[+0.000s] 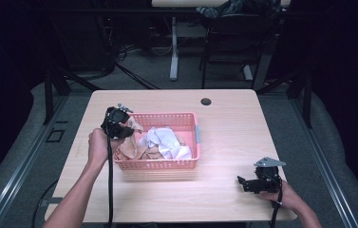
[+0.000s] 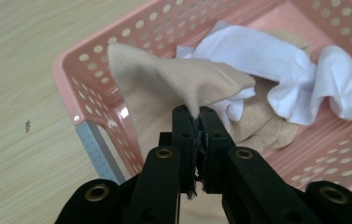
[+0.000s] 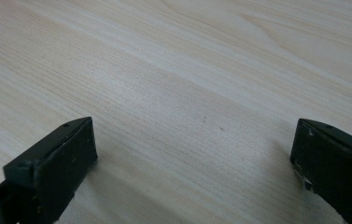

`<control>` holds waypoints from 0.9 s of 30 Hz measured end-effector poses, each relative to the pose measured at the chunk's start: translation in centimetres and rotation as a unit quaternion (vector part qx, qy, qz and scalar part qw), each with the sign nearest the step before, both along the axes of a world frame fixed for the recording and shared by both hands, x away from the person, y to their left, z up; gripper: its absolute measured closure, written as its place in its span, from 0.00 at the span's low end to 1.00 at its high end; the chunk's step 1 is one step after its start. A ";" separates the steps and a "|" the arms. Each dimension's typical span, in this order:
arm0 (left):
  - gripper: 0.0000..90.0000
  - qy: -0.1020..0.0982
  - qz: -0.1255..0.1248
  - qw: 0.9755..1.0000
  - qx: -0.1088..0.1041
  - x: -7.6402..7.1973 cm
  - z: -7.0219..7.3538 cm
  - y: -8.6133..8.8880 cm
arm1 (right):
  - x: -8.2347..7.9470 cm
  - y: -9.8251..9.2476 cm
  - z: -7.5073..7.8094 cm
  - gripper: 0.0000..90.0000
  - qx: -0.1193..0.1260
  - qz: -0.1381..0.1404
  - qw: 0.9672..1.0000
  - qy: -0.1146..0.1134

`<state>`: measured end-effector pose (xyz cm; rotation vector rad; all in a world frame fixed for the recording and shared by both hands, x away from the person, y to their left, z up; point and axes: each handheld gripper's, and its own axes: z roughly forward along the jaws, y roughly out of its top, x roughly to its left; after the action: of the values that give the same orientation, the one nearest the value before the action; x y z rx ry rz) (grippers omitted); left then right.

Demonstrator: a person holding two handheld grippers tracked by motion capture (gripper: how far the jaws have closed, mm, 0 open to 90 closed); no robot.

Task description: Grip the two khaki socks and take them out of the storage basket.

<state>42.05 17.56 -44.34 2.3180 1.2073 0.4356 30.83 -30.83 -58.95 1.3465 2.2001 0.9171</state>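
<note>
Beige cloth (image 2: 164,79) is pinched at a fold by the left gripper (image 2: 200,114), whose jaws are closed tight on it over the near left corner of the pink basket (image 2: 89,79); the cloth drapes across the rim, with white cloths (image 2: 276,70) lying inside. The right gripper (image 3: 192,149) is held with jaws wide apart and nothing between them, low over the bare table (image 3: 187,60), well apart from the basket.

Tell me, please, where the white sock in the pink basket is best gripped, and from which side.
Probably from above, on the raised rounded end of the white sock, which stands clear of the beige sock in the left gripper. A pinch there should stay off the pink basket wall.
</note>
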 end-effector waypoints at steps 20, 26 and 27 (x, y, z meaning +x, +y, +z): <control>0.97 -0.027 -0.012 0.999 -0.038 -0.3 4.3 0.8 | 0.0 0.0 0.0 0.00 -0.002 0.003 1.000 0.000; 0.97 -0.034 -0.013 0.998 -0.048 -0.3 5.5 1.3 | 0.0 -0.1 0.0 0.00 -0.001 0.004 1.000 0.000; 0.97 -0.035 -0.015 0.998 -0.051 -0.3 5.8 1.4 | 0.0 -0.1 0.0 0.00 -0.001 0.004 1.000 0.000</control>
<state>41.79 18.92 -38.59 2.2137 1.1333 0.4311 30.87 -30.89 -58.94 1.3380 2.2082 0.9159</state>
